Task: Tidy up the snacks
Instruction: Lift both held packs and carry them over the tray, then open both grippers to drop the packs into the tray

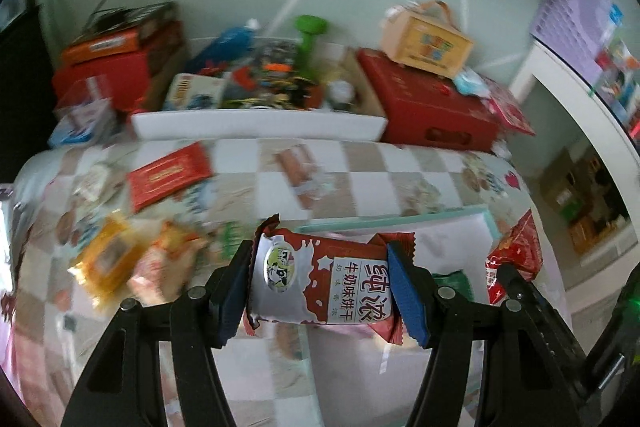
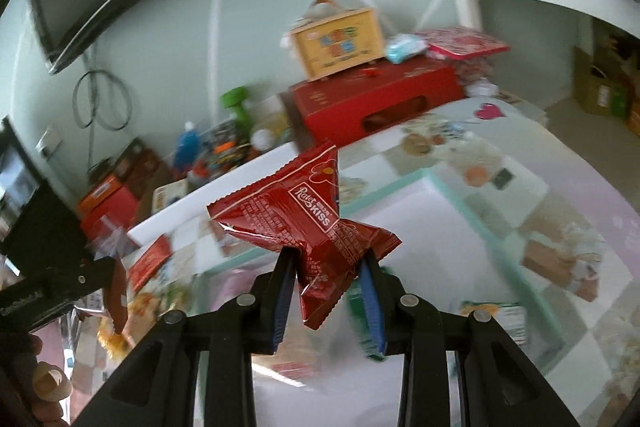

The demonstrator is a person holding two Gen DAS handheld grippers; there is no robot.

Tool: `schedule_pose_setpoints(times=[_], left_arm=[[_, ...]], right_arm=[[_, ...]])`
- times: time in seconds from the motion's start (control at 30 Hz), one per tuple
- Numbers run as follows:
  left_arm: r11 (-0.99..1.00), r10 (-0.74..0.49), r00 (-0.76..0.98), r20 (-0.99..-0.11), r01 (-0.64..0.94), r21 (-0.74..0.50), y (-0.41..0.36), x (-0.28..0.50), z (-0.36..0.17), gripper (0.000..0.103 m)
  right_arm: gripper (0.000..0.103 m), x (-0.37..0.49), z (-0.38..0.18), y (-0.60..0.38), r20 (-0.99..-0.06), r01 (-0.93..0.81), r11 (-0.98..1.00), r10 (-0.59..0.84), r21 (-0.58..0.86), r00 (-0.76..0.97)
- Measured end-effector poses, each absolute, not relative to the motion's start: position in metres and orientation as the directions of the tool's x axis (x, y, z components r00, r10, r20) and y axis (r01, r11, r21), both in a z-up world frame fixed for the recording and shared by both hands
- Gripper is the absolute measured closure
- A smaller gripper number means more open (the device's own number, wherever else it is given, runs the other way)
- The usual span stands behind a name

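From the left wrist, the left gripper (image 1: 322, 293) was part open, its blue pads clamped on both ends of a biscuit packet (image 1: 320, 283) held above the checked tablecloth (image 1: 360, 183), in front of the white tray (image 1: 256, 125)

From the right wrist, the right gripper (image 2: 326, 291) was pinched tight on a red snack bag (image 2: 304, 227), above the same cloth

Loose snack packets (image 1: 120, 259) on the checkered tablecloth (image 1: 360, 179) were motion-blurred; their labels could not be read.
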State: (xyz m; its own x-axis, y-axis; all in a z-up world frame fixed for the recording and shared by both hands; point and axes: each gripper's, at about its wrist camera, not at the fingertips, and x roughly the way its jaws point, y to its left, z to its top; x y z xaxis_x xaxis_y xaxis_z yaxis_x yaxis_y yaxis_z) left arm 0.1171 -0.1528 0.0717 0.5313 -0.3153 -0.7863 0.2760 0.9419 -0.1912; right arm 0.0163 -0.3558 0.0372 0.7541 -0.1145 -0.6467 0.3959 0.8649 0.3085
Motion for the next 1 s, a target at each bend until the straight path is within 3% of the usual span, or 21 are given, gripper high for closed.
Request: schedule_pose_setpoints(times=[0.2,0.5,1.0], left_arm=[[0.921,-0.336,0.461,-0.821,0.342,-0.184,-0.199,0.129,0.052,0.037],[0.906,-0.334,0.417,-0.845,0.389,-0.166,-0.243,0.139,0.026,0.037],[0.905,-0.326,0.378,-0.866,0.391,-0.169,-0.259,0.144,0.002,0.036]], right_arm=[[0.069,0.014,0.023,-0.382,-0.681,0.484,0.832,-0.189,0.271,0.708],[0.068,0.016,0.002,-0.404,-0.712,0.526,0.8,-0.188,0.289,0.676],[0.067,0.025,-0.007,-0.405,-0.751,0.542,0.804,-0.196,0.244,0.63]])
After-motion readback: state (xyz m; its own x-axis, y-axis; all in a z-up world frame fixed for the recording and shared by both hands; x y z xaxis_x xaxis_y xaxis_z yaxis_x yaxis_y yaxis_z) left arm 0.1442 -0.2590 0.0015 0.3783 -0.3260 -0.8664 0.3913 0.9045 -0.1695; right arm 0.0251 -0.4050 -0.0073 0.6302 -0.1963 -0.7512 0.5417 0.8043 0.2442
